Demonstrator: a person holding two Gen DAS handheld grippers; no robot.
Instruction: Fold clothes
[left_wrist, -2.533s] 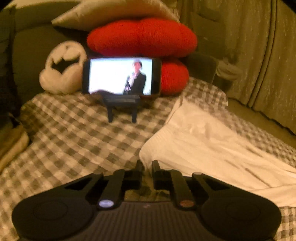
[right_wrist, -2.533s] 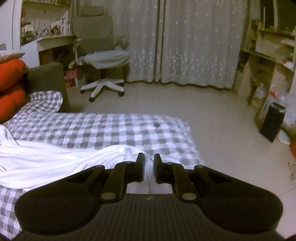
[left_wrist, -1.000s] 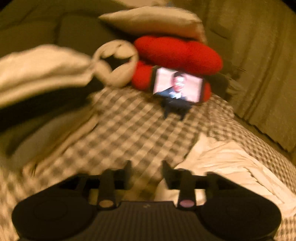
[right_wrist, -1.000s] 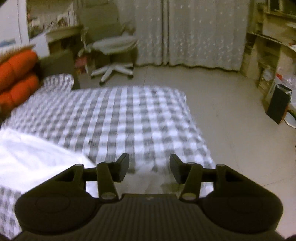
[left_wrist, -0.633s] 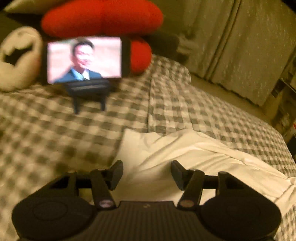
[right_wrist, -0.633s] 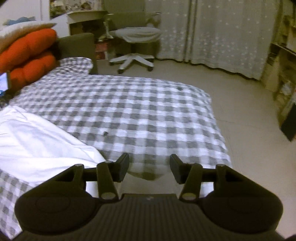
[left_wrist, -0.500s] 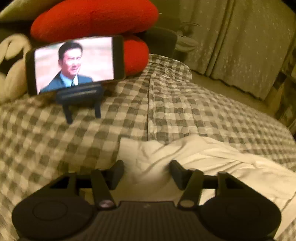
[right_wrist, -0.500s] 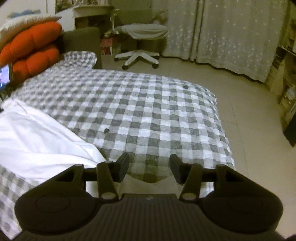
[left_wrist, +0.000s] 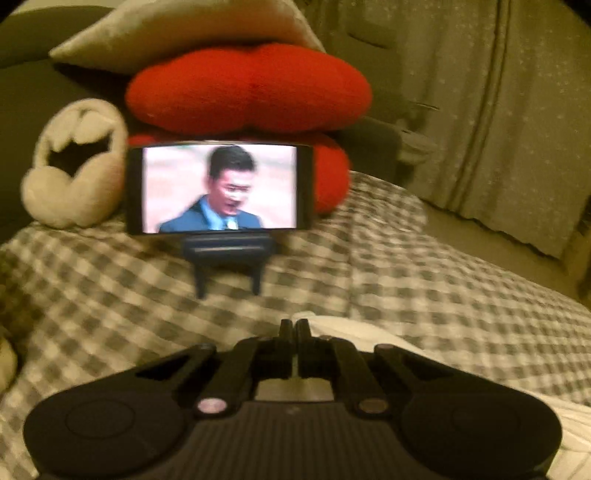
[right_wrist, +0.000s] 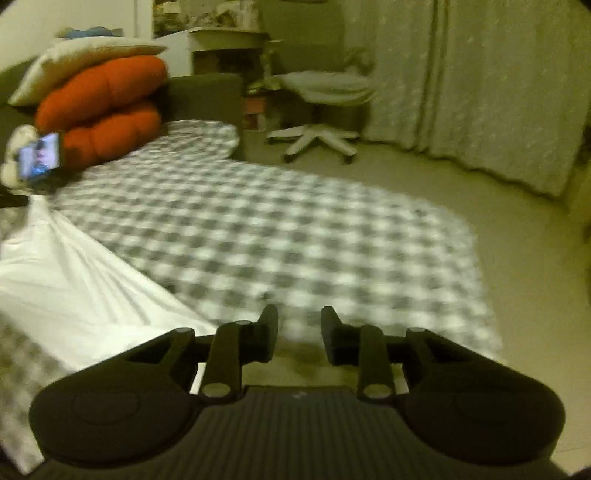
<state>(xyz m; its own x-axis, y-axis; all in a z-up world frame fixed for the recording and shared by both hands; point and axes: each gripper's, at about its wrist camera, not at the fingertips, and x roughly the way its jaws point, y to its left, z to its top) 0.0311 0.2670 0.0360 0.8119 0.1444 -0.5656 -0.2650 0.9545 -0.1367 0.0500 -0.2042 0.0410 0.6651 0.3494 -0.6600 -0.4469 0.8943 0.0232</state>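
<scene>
Garment (right_wrist: 66, 280) stretches along the bed's (right_wrist: 332, 251) near edge, left of the right tool (right_wrist: 299, 338), whose empty jaws are closing. Left tool (left_wrist: 294, 328) is clenched at its far corner, apparently pinching cloth.

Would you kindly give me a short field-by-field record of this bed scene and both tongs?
surface: grey-and-white checked bedspread
garment: white cloth garment, lying crumpled on the bedspread
left tongs: shut at the garment's corner
right tongs: jaws closing, nothing visibly between them
behind: lit phone on a dark stand, in front of red plush cushions
</scene>
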